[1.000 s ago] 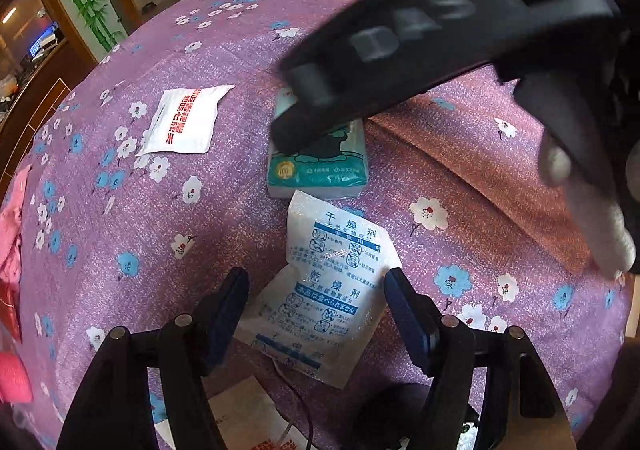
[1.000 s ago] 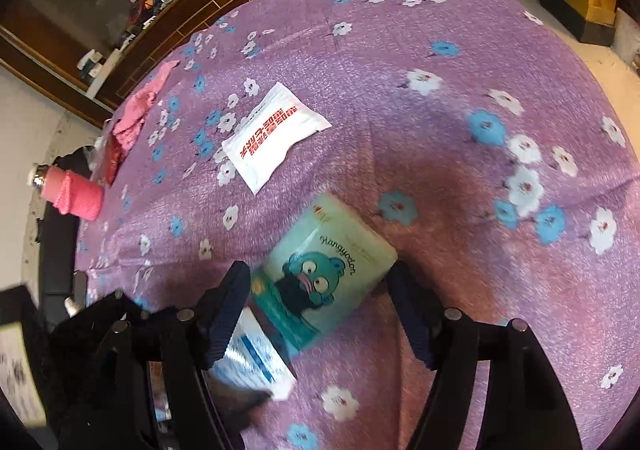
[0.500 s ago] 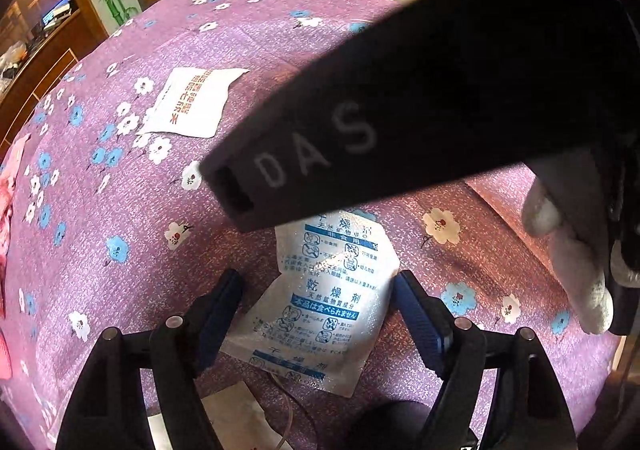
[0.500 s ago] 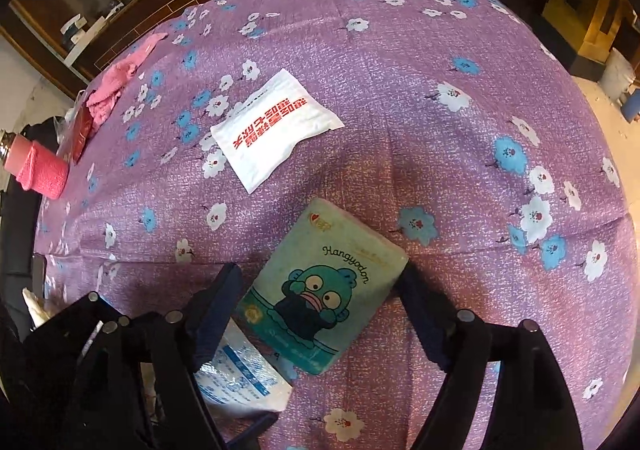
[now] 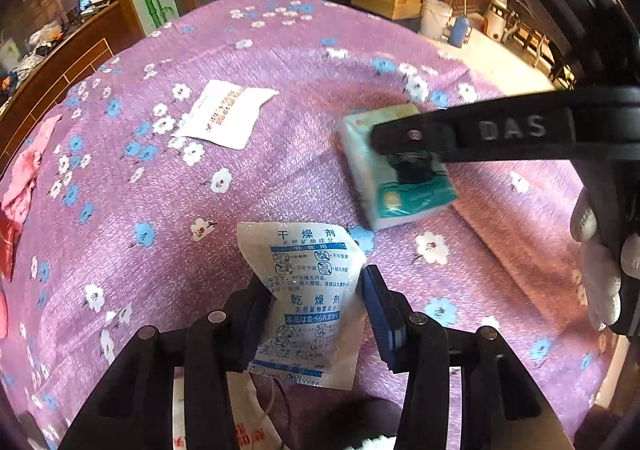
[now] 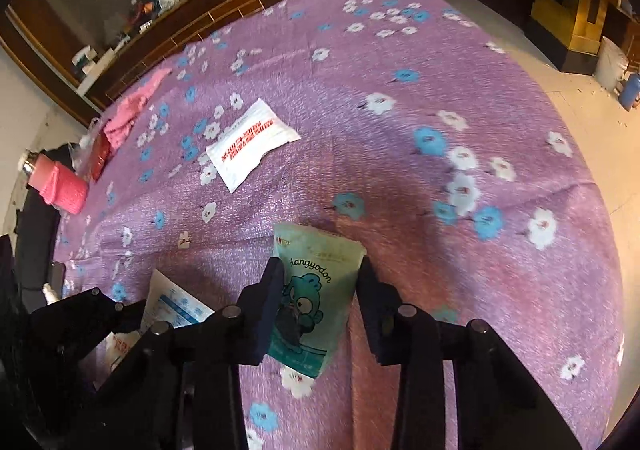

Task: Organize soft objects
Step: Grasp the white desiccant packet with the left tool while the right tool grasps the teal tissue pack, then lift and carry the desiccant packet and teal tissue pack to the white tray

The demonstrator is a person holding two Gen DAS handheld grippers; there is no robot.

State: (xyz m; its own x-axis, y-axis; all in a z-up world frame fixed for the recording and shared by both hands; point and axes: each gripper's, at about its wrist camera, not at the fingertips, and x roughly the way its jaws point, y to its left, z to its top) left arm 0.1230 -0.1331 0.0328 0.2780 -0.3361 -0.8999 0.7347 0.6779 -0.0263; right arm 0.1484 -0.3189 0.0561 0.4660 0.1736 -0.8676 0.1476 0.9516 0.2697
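A white desiccant packet (image 5: 308, 250) with blue print sits between the fingers of my left gripper (image 5: 314, 286). Its jaws are closing and the pads press the packet's sides, which crumple. A teal tissue pack (image 6: 316, 290) with a cartoon fish is pinched in my right gripper (image 6: 318, 274), whose jaws are also closing. From the left wrist view the same tissue pack (image 5: 384, 186) shows at the right, with the right gripper's black finger across it. A white sachet with red print (image 6: 252, 144) lies flat further out on the purple floral cloth (image 6: 400, 110).
A pink cloth (image 6: 132, 110), a red item (image 6: 100, 154) and a bottle in a pink sleeve (image 6: 56, 182) lie at the table's left edge. White paper with red print (image 5: 240, 410) lies under the left gripper. A gloved hand (image 5: 600, 270) holds the right gripper.
Both grippers have closed from wide open onto their items. The right gripper and the tissue pack have shifted right, away from the desiccant packet, clearing the left wrist view.
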